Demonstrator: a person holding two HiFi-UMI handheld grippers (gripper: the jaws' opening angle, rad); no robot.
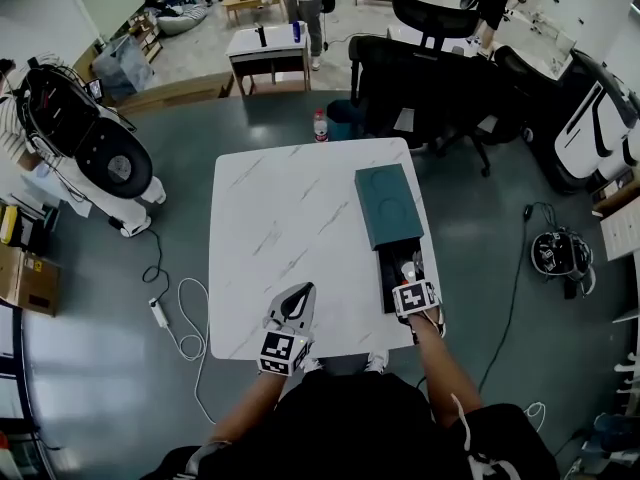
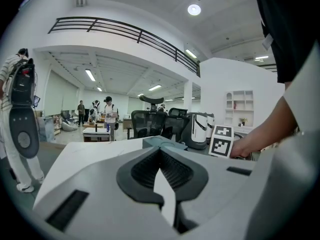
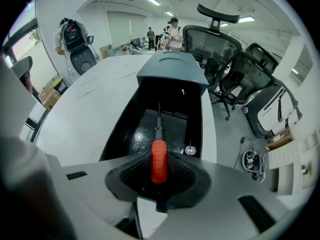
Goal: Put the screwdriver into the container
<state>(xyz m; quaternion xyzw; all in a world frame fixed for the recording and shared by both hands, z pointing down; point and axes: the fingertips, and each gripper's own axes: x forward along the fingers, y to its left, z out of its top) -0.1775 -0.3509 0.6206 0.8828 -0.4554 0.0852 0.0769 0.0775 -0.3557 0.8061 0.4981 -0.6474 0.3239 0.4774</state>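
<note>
A screwdriver [image 3: 158,160] with a red handle and thin dark shaft is clamped between the pads of my right gripper [image 3: 159,156]. Its tip points down into the open black container [image 3: 150,121]. The container's teal lid [image 3: 172,69] is slid toward the far end. In the head view the container [image 1: 390,278] sits at the right edge of the white marble table [image 1: 290,228], and my right gripper [image 1: 409,273] hovers over its near end. My left gripper [image 1: 298,295] rests at the table's front edge, its jaws shut and holding nothing [image 2: 160,151].
Black office chairs [image 1: 430,78] stand beyond the table's far right corner. A bottle [image 1: 320,125] stands on the floor behind the table. A white cable [image 1: 180,318] trails on the floor at the left, near a white wheeled machine [image 1: 90,148]. People stand far back.
</note>
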